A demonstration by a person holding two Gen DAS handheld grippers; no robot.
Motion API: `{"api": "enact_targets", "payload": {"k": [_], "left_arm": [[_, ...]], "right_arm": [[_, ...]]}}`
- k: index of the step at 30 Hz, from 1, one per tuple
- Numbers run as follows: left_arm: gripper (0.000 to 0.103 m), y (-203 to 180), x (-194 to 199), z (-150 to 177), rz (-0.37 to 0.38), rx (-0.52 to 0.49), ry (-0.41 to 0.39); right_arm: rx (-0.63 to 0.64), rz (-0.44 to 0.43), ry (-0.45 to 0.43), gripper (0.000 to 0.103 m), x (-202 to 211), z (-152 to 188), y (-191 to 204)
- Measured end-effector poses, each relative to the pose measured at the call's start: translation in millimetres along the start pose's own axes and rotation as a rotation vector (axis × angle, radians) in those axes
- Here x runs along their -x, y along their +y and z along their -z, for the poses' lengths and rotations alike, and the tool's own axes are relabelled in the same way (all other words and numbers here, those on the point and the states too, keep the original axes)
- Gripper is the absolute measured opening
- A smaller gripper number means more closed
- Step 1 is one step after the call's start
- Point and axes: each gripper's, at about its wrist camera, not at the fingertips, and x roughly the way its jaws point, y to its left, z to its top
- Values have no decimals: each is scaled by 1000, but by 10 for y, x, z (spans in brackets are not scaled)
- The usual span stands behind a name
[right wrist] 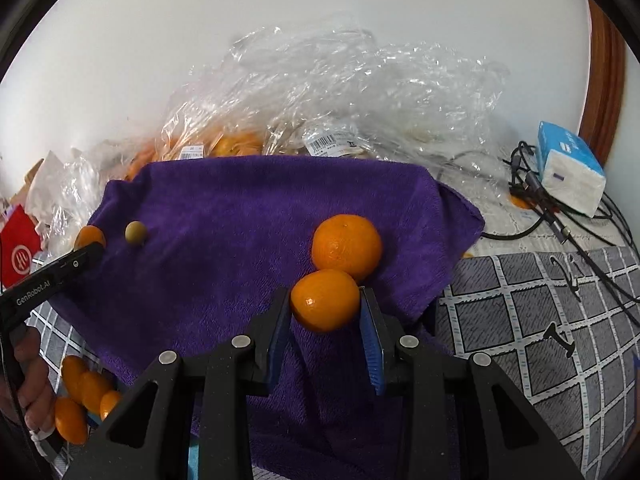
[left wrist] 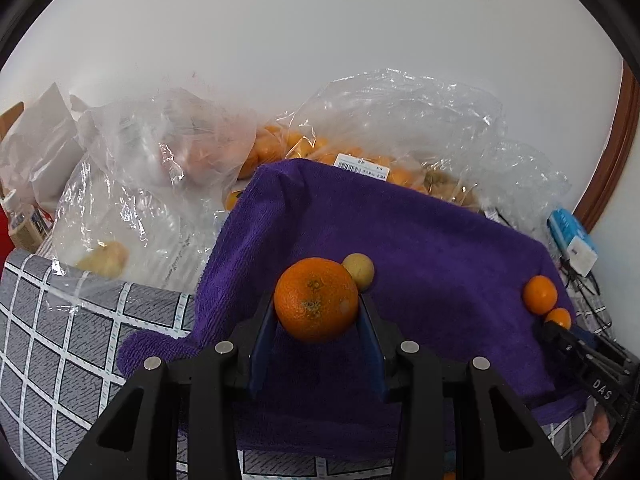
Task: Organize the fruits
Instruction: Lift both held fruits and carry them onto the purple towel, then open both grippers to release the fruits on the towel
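Note:
A purple towel (left wrist: 420, 240) covers the middle of the table. My left gripper (left wrist: 317, 308) is shut on a big orange (left wrist: 316, 300) over the towel; a small yellow-green fruit (left wrist: 359, 271) lies just behind it. My right gripper (right wrist: 325, 306) is shut on a small mandarin (right wrist: 325, 300), right in front of a larger mandarin (right wrist: 346, 247) on the towel. In the left wrist view these two mandarins (left wrist: 540, 294) and the right gripper (left wrist: 560, 330) sit at the towel's right edge. In the right wrist view the left gripper (right wrist: 90, 250), the big orange (right wrist: 89, 236) and the yellow-green fruit (right wrist: 135, 233) appear at far left.
Clear plastic bags (left wrist: 392, 120) with oranges lie behind the towel against the wall. A blue tissue pack (right wrist: 568, 168) and black cables (right wrist: 560, 216) are at the right. Several mandarins (right wrist: 80, 396) lie at the lower left. A grey checked cloth (right wrist: 540, 320) covers the table.

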Motion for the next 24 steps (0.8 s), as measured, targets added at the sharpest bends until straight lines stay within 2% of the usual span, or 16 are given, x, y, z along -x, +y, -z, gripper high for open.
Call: {"api": "enact_targets", "payload": {"k": [17, 19, 23, 24], "left_arm": [[38, -36, -106, 9, -46, -56, 20], [39, -38, -115, 6, -49, -58, 21], [39, -40, -113, 7, -51, -63, 20], [39, -39, -109, 4, -45, -62, 21]], "right_arm": [[32, 64, 6, 35, -76, 64, 50], [33, 59, 3, 38, -70, 64, 53], [61, 65, -14, 56, -26, 77, 107], [70, 72, -21, 58, -10, 80, 127]]}}
